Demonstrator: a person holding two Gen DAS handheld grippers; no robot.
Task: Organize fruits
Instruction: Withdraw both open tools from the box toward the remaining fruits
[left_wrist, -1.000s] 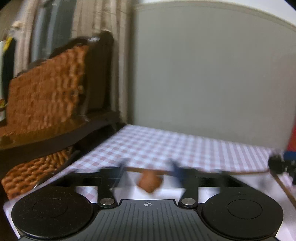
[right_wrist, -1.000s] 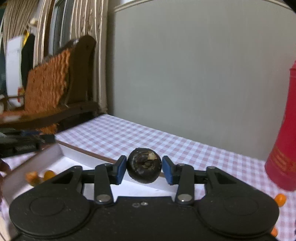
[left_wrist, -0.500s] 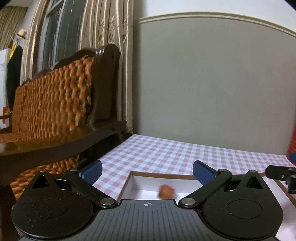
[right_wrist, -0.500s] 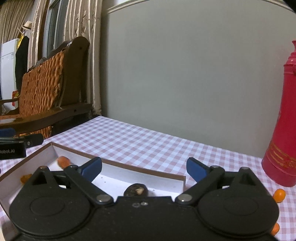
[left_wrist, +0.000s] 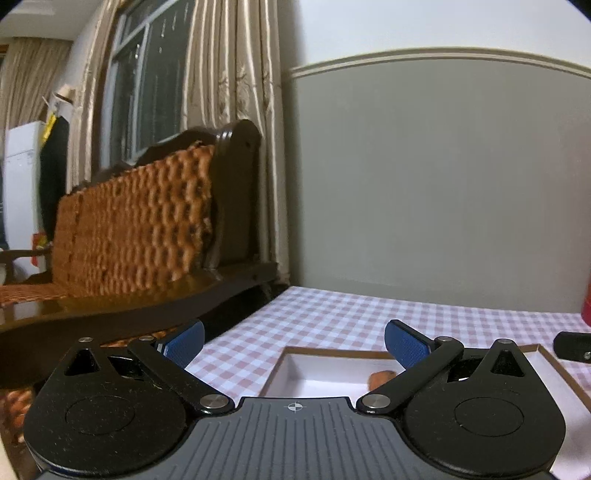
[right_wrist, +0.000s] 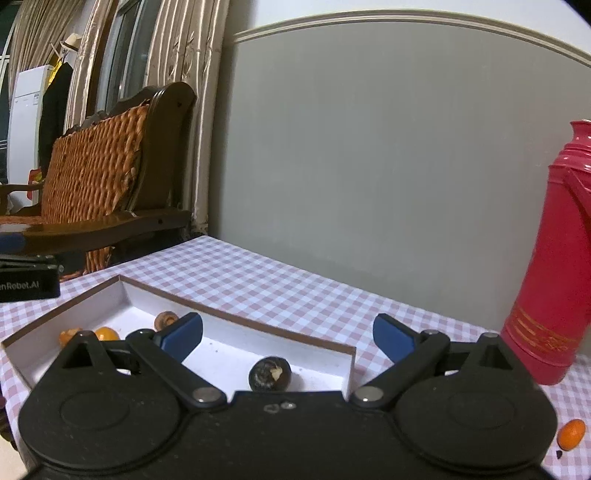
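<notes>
White-lined and brown-rimmed, the shallow box (right_wrist: 236, 325) on the checked table (right_wrist: 295, 291) is my landmark. From the right wrist view I see my right claw (right_wrist: 288, 334) spread wide with nothing between its blue pads (right_wrist: 183, 334). A dark round fruit (right_wrist: 269, 373) lies on the box floor, below and just in front of the claw's gap, close to the box's right end wall and clear of both pads. Farther left in the box sit a brownish fruit (right_wrist: 165, 319) against the far wall, just beside the left pad, and two orange fruits (right_wrist: 107, 333) near the left end. One more orange fruit (right_wrist: 571, 434) lies on the table outside the box, to the right, near a red thermos (right_wrist: 550, 266).

From the left wrist view my left claw (left_wrist: 293, 345) is also spread and empty. An orange-brown fruit (left_wrist: 382, 377) rests inside the box (left_wrist: 280, 365), partly hidden behind the claw's right finger.
</notes>
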